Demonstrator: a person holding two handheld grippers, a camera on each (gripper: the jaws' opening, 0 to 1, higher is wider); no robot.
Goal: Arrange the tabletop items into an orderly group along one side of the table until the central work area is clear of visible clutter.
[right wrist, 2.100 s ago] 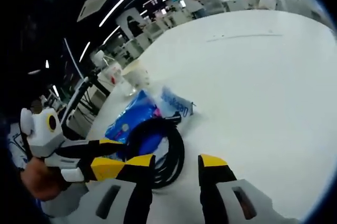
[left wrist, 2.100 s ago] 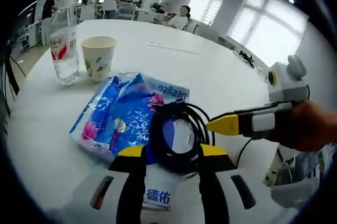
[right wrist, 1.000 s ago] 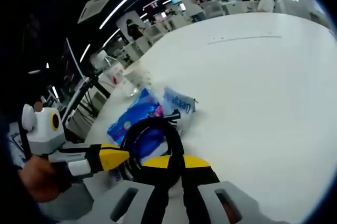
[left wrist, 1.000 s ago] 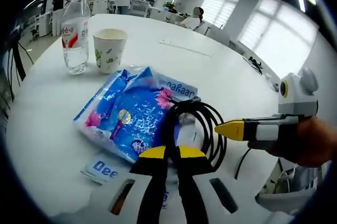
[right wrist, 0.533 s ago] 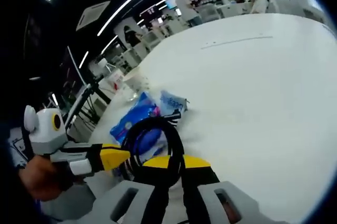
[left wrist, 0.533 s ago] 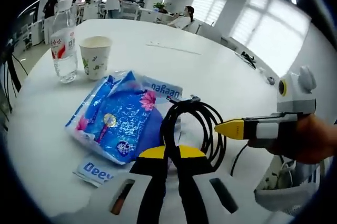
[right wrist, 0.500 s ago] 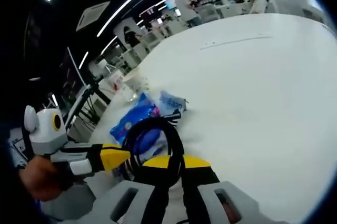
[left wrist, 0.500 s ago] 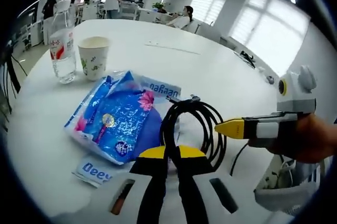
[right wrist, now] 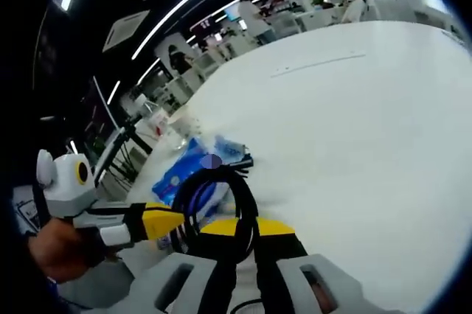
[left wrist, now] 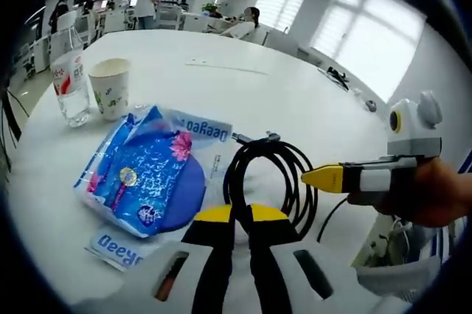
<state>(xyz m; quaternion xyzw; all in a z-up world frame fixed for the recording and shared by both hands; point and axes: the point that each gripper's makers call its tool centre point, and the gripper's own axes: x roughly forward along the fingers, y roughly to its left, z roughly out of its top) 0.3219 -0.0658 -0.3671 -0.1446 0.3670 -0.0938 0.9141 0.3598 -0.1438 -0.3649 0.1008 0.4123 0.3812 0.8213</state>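
Observation:
A coiled black cable [left wrist: 271, 175] is held just above the white table [left wrist: 295, 93]. My left gripper [left wrist: 241, 214] is shut on the coil's near edge. My right gripper [left wrist: 324, 178] comes in from the right against the coil's right side. In the right gripper view, the right gripper [right wrist: 248, 227] is shut on the cable [right wrist: 210, 192], and the left gripper [right wrist: 161, 220] reaches in from the left. A blue wipes packet [left wrist: 140, 178] lies left of the coil, on top of white packets [left wrist: 118, 249]. Beyond them stand a paper cup [left wrist: 109, 87] and a water bottle [left wrist: 68, 71].
The table's edge [left wrist: 346, 225] runs close on the right, with a thin wire [left wrist: 330, 218] hanging over it. Small dark items [left wrist: 339, 78] lie at the far right edge. People sit and stand at desks [left wrist: 221, 23] behind the table.
Both grippers were open around the coil 2.1 s ago and have shut on it. Since then the coil has moved right, away from the packets, cup and bottle.

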